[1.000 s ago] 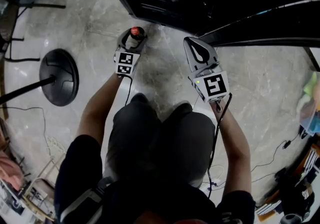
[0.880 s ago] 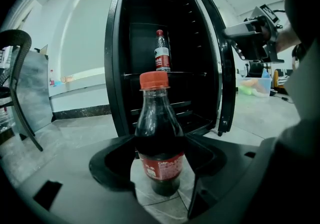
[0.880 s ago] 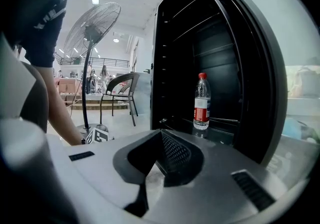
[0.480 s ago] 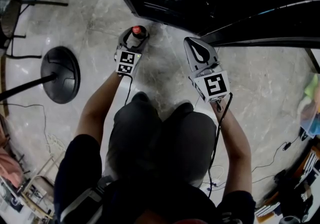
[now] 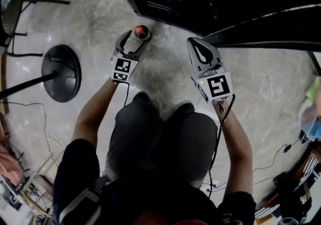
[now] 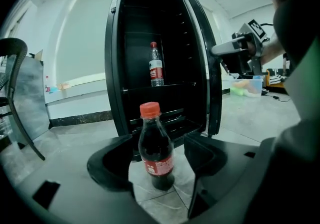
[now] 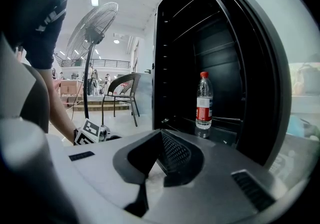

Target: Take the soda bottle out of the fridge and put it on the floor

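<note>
Marbled grey floor [image 5: 95, 23] is running up to an open black fridge [image 6: 150, 28], and the soda bottle [image 6: 156, 150] is standing upright on that floor just in front of the fridge's lower front edge. It is out of the fridge and resting on its own base, so the placing part of the task is looking as good as done.

The left hand-held gripper [image 5: 134, 38] is sitting low around the bottle, with one jaw on each side. Its jaws are spread wide, and a strip of floor is showing between each jaw and the bottle's dark body, so nothing is being pinched. The bottle is leaning on neither jaw, which suggests this hand-held gripper is letting go rather than taking hold. Pulling straight back should be clearing the red cap without a knock.

The right hand-held gripper [image 7: 161, 140] is hovering to the right of the bottle, well apart from it and pointing at the fridge opening. Its jaws are pressed together with nothing between them. It is taking no part in the placement and is probably just being kept out of the way.

One water bottle [image 7: 202, 101] is standing on a shelf inside the fridge, untouched. A round fan base [image 5: 61, 72] is resting on the floor off to the left.
</note>
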Demonstrator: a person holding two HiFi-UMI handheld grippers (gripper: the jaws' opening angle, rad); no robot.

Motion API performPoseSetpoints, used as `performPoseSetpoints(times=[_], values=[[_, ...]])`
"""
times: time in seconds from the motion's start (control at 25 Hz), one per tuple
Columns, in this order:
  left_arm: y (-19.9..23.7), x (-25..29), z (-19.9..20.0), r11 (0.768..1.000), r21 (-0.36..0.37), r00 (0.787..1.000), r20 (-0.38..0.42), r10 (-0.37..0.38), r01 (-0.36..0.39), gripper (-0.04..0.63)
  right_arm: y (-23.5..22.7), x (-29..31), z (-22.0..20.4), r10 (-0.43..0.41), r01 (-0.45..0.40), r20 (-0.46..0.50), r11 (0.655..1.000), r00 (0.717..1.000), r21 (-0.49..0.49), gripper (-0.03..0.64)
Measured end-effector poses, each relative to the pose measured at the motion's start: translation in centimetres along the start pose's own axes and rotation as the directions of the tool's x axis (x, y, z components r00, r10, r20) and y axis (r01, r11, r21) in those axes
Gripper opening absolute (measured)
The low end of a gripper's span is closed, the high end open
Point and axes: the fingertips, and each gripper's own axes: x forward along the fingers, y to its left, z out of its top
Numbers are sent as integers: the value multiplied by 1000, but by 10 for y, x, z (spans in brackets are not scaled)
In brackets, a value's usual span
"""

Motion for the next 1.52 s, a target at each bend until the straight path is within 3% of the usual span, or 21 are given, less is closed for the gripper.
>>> performPoseSetpoints(times=[0.24,0.4,0.6,0.88,1.16,1.52], values=[[0,-34,34,1000,21,997,68,-22,21,311,2,2,7,6,-6,11,1000,1000,-1,18],[10,-51,60,999,35,992,127,-5,0,234,6,3,15,18,-18,22,1000,1000,-12,18],[15,-68,105,999,37,977,214,2,-10,92,7,1,27,20,-19,36,1000,999,-15,18],[13,-88,167,998,62,963,271,8,-26,34,7,-9,60,28,-25,64,998,998,-51,18],[6,-119,250,995,92,952,306,8,-37,26,10,-36,126,28,-24,70,998,997,-64,18],[3,-185,384,999,38,948,318,0,-13,25,26,-86,248,25,-22,48,999,999,-47,18]])
